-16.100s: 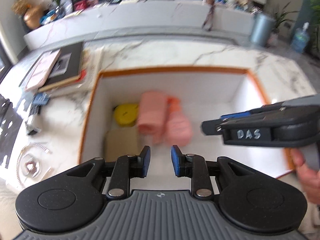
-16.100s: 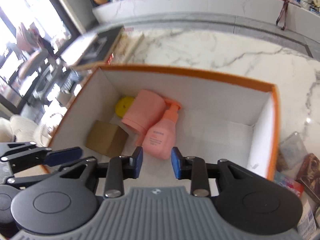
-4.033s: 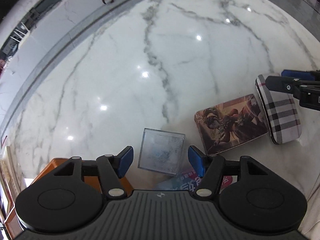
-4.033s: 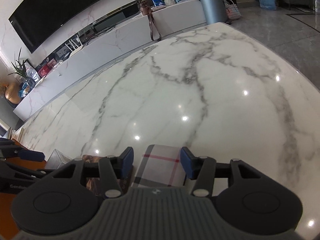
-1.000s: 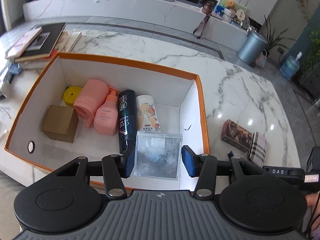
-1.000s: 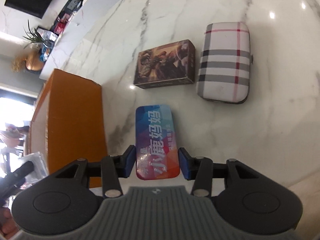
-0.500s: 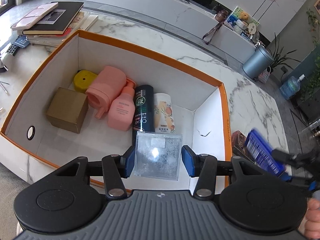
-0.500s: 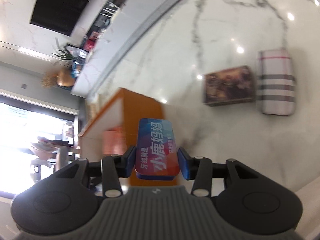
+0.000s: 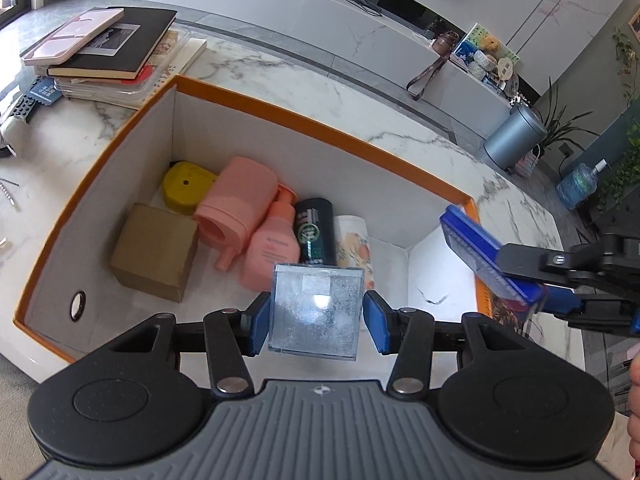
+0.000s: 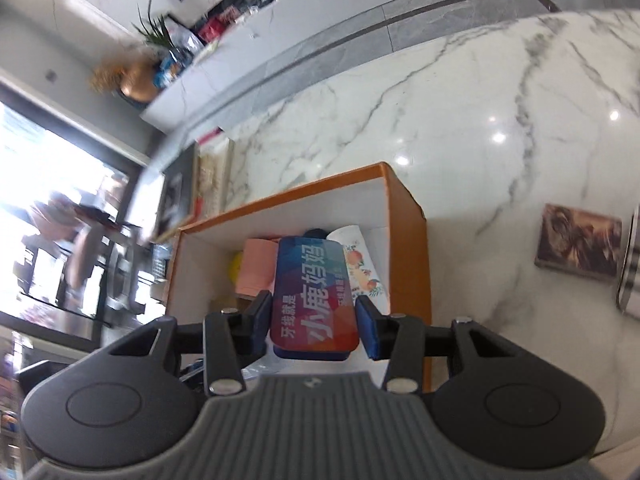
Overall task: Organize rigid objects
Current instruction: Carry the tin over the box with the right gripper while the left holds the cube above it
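Observation:
My left gripper (image 9: 316,322) is shut on a clear plastic box (image 9: 314,312), held above the near side of the orange-rimmed storage box (image 9: 320,126). Inside that box lie a brown carton (image 9: 154,252), a yellow case (image 9: 184,192), a pink cup (image 9: 236,204), a pink pump bottle (image 9: 272,248), a dark bottle (image 9: 316,232) and a white printed tube (image 9: 352,240). My right gripper (image 10: 314,328) is shut on a blue and red tin (image 10: 312,300) and hovers over the box's right end; in the left wrist view the tin (image 9: 484,258) shows at the right, above the rim.
A picture-printed tin (image 10: 578,248) and a plaid case (image 10: 630,264) lie on the marble table (image 10: 480,120) right of the box. A stack of books (image 9: 108,52) sits beyond the box's far left corner. The box floor at its right end (image 9: 440,276) is bare.
The right gripper has lifted the blue and red tin off the table and carried it over the box's right end. The left gripper has moved a little further over the box with the clear box.

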